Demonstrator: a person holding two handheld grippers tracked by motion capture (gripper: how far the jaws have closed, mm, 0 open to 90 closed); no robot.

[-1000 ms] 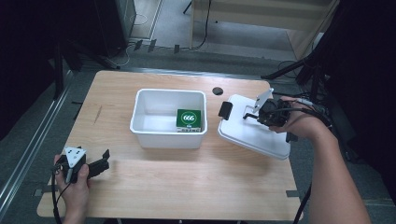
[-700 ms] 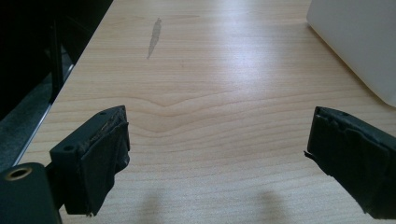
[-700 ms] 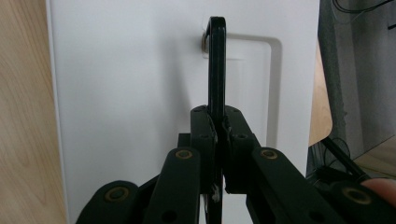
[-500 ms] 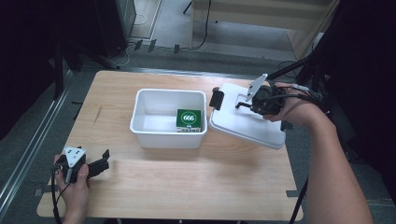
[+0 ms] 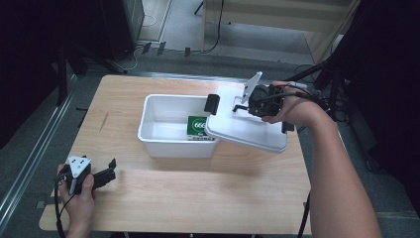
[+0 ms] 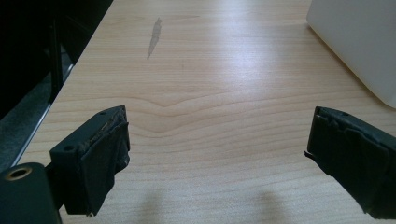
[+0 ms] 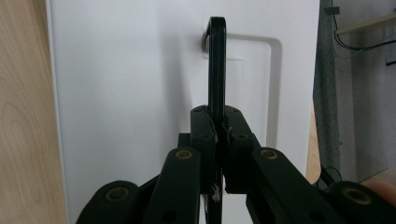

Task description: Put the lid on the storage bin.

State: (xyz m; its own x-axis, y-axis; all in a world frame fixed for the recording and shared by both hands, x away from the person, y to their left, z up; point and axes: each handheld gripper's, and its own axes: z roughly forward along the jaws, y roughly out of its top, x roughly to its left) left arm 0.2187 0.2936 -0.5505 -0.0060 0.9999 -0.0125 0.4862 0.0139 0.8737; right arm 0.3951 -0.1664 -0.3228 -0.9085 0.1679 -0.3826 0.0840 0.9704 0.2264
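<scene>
Since a sec ago, right tongs (image 5: 241, 105), clamped on lid's black handle (image 7: 216, 65), have carried the white lid (image 5: 247, 126) up & left; it now overhangs bin (image 5: 163, 131)'s right rim, w/ green pack (image 5: 196, 128) inside. Closing looks imminent. Left tongs (image 5: 106, 171) wide, empty, near-left on worktop (image 5: 198, 193).

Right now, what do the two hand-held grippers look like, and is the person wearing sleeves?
Both grippers are black. The left gripper carries a grey three-cornered plate with dark dots on top, and a dark cable trails from it. Its fingers are blocky, with worn, wrinkled black padding. The right gripper has jointed black link arms with brass-coloured pivot pins, a tilted grey plate and dark cables. Both forearms are bare; no sleeves are visible.
</scene>
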